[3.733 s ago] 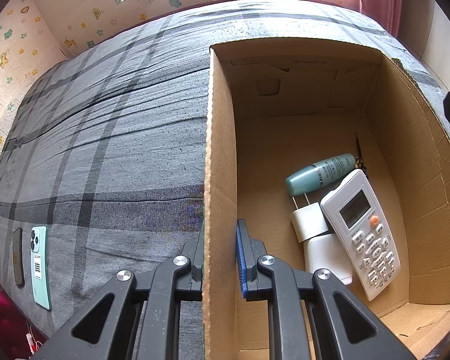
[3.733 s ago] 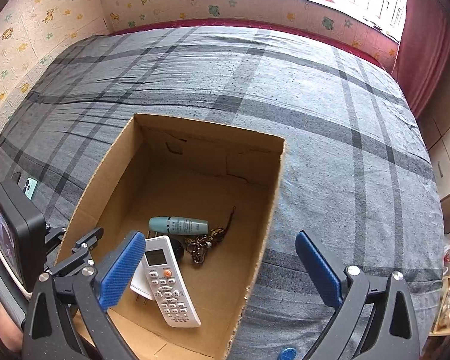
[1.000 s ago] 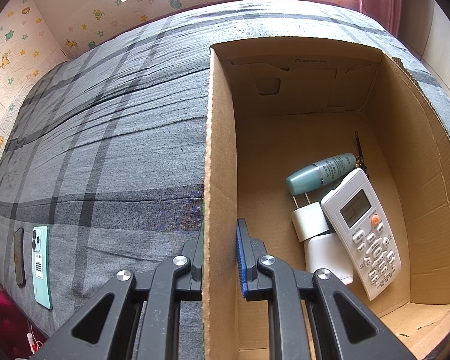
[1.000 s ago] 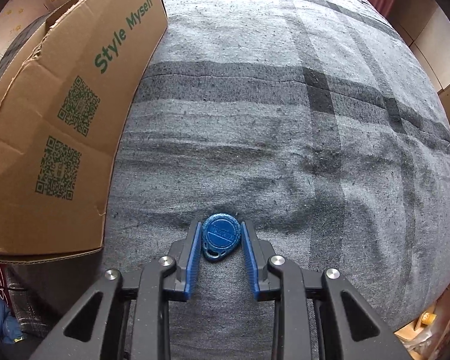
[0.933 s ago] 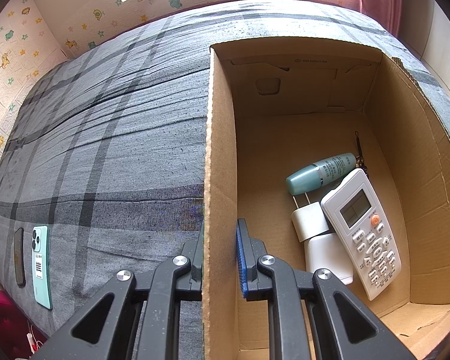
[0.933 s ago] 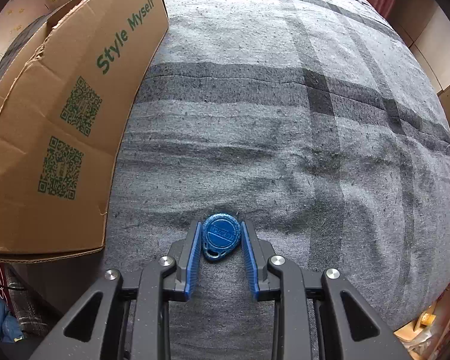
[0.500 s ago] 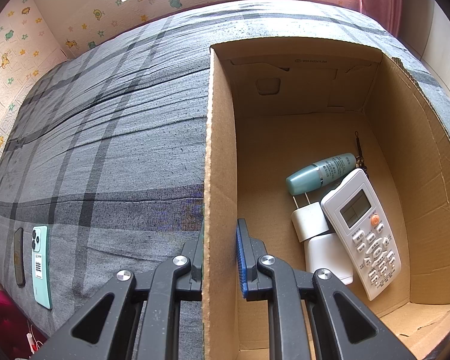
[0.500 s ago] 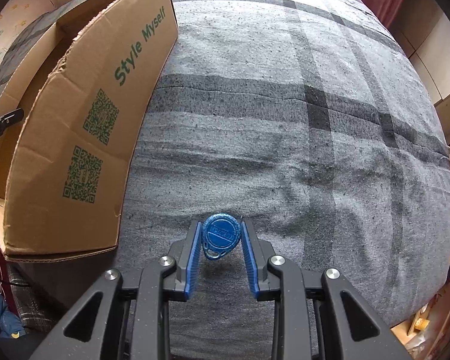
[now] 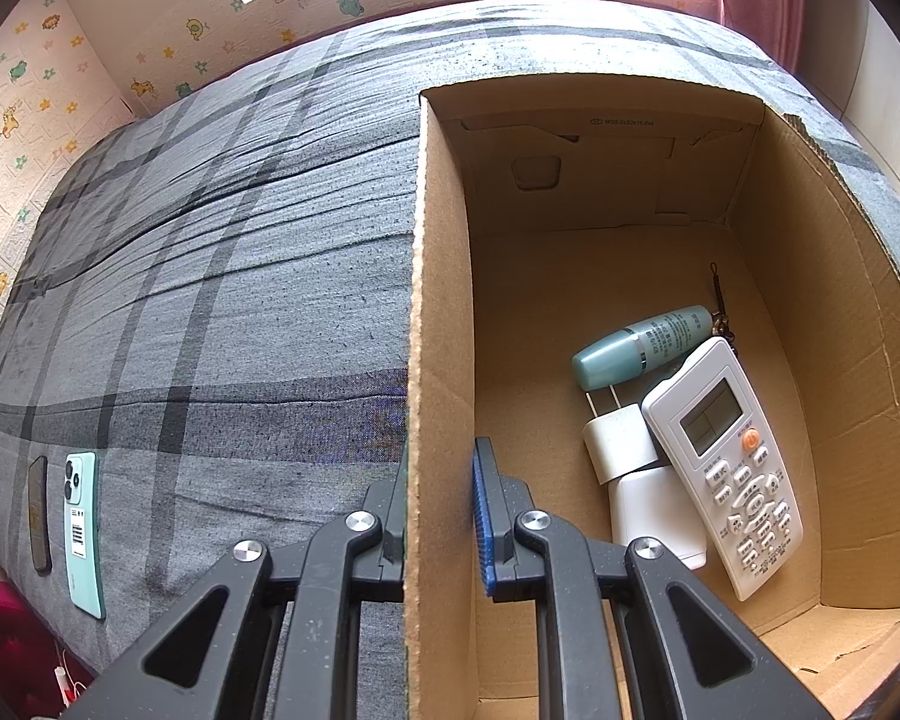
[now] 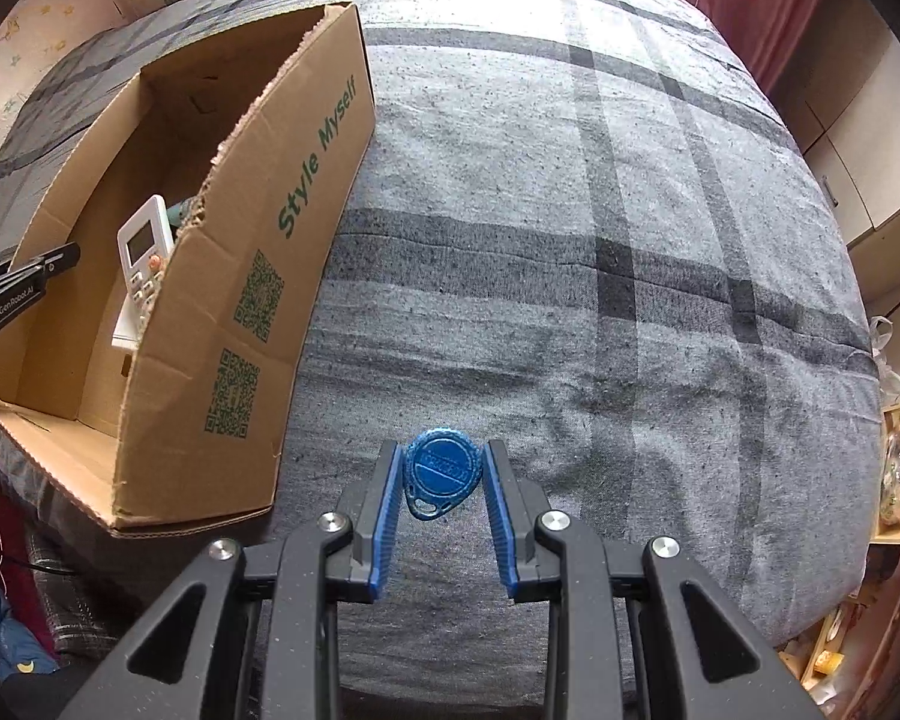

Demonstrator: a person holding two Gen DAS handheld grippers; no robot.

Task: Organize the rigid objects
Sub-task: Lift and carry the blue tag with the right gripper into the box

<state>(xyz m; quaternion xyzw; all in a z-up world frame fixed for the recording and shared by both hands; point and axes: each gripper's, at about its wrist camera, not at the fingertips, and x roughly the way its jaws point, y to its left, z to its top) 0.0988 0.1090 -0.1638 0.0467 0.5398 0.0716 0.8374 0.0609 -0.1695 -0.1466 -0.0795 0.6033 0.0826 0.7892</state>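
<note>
An open cardboard box (image 9: 834,276) stands on a grey checked bed. My left gripper (image 9: 441,480) is shut on the box's left wall (image 9: 441,300), one finger outside and one inside. Inside lie a white remote control (image 9: 727,462), a teal bottle (image 9: 639,347), a white plug adapter (image 9: 621,441), a white charger block (image 9: 654,510) and a dark keychain (image 9: 720,315). In the right wrist view my right gripper (image 10: 441,477) is shut on a blue key fob (image 10: 441,473), lifted above the bedcover, to the right of the box (image 10: 282,252).
A mint green phone (image 9: 83,531) and a dark phone (image 9: 39,513) lie near the bed's left edge. The grey checked bedcover (image 10: 600,240) stretches right of the box. The tip of the other gripper (image 10: 24,282) shows at the box's far wall. Cabinets (image 10: 858,138) stand beyond the bed's right edge.
My right gripper has risen with the blue key fob, so the bed looks farther away and the box's inside has come into view. The left gripper has kept still on the box wall.
</note>
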